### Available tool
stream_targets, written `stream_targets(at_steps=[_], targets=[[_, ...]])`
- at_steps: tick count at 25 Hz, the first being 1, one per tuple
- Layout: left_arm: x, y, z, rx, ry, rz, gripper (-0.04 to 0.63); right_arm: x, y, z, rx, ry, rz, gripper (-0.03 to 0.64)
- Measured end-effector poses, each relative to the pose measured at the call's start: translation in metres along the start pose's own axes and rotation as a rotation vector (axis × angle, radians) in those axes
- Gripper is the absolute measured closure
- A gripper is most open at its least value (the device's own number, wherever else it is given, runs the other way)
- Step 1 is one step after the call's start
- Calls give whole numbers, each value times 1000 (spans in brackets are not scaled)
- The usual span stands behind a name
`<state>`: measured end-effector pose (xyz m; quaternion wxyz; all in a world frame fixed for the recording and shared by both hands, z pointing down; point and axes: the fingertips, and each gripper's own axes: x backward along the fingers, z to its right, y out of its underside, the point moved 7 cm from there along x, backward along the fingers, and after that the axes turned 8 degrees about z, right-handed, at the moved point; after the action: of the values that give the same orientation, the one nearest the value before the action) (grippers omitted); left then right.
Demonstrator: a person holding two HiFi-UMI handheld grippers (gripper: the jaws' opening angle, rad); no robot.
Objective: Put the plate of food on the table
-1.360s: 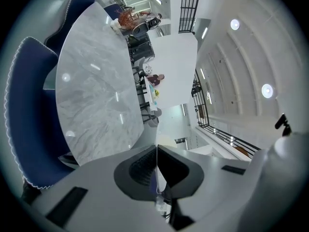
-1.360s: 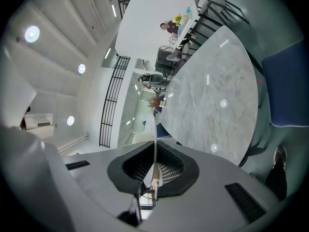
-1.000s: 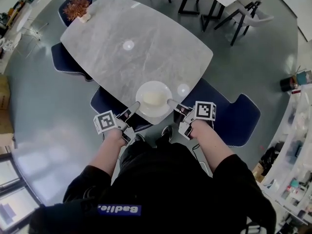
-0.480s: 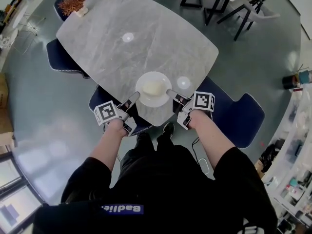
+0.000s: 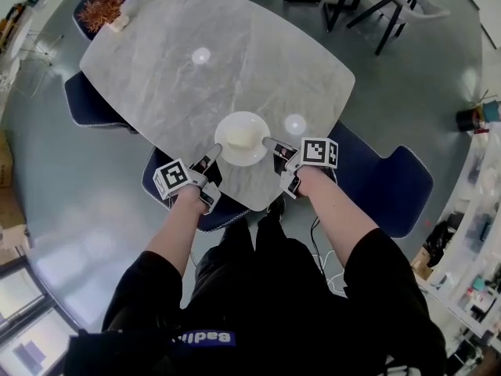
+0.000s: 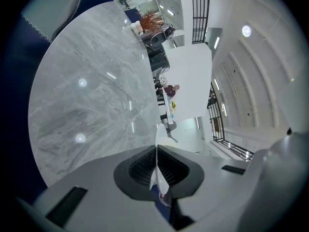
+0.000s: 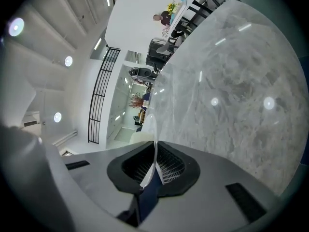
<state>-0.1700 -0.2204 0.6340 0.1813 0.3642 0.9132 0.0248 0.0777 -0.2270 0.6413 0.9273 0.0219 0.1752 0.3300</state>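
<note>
Plate (image 5: 243, 139) between left gripper (image 5: 214, 151), right gripper (image 5: 269, 142)

At six o'clock in the head view, a blue strip (image 5: 202, 338) on your black top (image 5: 258, 296) carries white letters — roughly "Badlie", the ending unclear.

Both forearms stretched forward, side by side. The left gripper (image 5: 214, 150) had its jaws clamped on the rim of the plate (image 5: 243, 160) at their tips. The right gripper (image 5: 269, 142) pinched the opposite rim, angled inward toward its partner.
</note>
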Motion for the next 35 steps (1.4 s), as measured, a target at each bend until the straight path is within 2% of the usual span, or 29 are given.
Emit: stream_targets(at_steps=[14, 27, 35], targets=[[-58, -32, -48, 6, -64, -34, 581, -51, -30, 47, -2, 103, -2, 591], [-72, -37, -67, 66, -140, -74, 580, -64, -36, 60, -70, 189, -12, 591], [-76, -37, -68, 45, -174, -99, 580, -66, -36, 65, -86, 233, -27, 591]])
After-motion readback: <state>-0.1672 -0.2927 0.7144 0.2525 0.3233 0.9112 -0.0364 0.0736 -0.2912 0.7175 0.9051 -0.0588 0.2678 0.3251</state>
